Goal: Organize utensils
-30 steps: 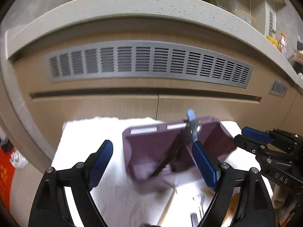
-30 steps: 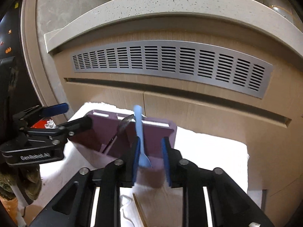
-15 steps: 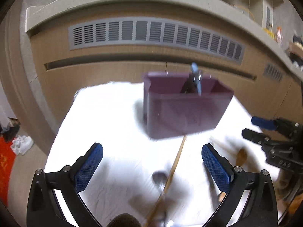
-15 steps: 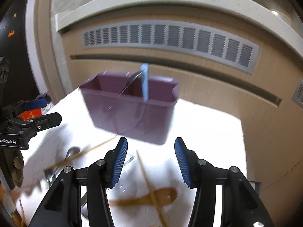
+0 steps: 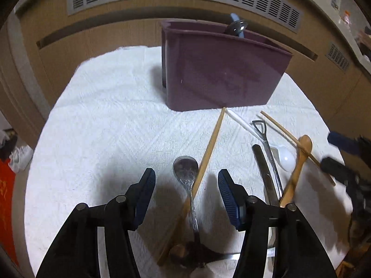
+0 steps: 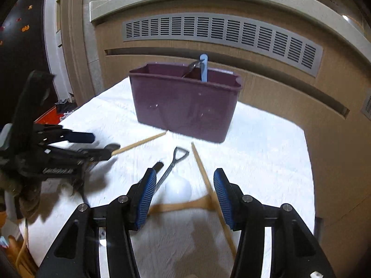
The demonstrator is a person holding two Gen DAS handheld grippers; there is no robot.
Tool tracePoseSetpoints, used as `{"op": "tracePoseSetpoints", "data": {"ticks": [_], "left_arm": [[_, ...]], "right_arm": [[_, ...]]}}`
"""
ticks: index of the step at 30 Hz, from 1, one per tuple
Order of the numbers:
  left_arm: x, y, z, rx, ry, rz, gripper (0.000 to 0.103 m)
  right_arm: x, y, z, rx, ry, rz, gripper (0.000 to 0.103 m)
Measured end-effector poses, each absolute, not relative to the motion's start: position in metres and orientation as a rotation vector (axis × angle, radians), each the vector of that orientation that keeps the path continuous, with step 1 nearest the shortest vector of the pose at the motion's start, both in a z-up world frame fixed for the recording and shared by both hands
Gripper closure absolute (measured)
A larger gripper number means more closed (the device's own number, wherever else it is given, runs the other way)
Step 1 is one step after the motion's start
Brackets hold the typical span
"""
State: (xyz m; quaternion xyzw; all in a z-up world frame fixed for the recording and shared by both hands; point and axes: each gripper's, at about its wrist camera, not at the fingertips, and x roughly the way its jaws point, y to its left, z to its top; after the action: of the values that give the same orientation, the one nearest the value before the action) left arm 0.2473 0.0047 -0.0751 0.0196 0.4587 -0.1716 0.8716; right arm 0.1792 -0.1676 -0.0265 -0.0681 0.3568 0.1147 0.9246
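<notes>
A purple caddy (image 5: 220, 69) (image 6: 185, 106) stands on the white cloth with a blue utensil (image 6: 203, 68) and a metal spoon (image 5: 236, 26) sticking out of it. My left gripper (image 5: 185, 176) (image 6: 102, 143) hangs low over a metal spoon (image 5: 185, 169) and a wooden chopstick (image 5: 208, 153). Its jaws are closing with both between them, and the pads touch neither. My right gripper (image 6: 184, 176) (image 5: 343, 157) is open above a white spoon (image 6: 178, 190) and a second chopstick (image 6: 204, 173), next to a wooden spoon (image 6: 180, 207).
More utensils lie to the right on the cloth: a shovel-handled metal piece (image 5: 262, 129), a dark-handled knife (image 5: 262, 162), the wooden spoon (image 5: 299, 162). A wooden cabinet with a grey vent (image 6: 220, 32) rises behind the table. The cloth's edge (image 6: 308, 162) is close on the right.
The right gripper let go of the blue utensil, which now stands in the caddy. Both grippers drew back and sank toward the loose utensils. The left jaws widened, then narrowed.
</notes>
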Motion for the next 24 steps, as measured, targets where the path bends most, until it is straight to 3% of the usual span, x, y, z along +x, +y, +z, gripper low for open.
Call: {"op": "tracePoseSetpoints", "data": {"ticks": [3,11,16,24], "left_arm": [[0.254,0.002,-0.080,0.011,0.990,-0.365,0.055],[0.268,-0.004,-0.084,0.028,0.999,-0.354,0.059],[0.262,-0.002,-0.085,0.059,0.980,-0.359,0.078],[0.234,0.022,-0.060,0.001,0.832,-0.325,0.078]], "right_arm": [[0.175,-0.171,-0.035,-0.114,0.773,0.251,0.049],[0.178,-0.182,-0.053,-0.039,0.851,0.251,0.046],[0.175,-0.183,-0.052,-0.035,0.852,0.247,0.046],[0.174,-0.174,-0.052,-0.060,0.866,0.249,0.046]]}}
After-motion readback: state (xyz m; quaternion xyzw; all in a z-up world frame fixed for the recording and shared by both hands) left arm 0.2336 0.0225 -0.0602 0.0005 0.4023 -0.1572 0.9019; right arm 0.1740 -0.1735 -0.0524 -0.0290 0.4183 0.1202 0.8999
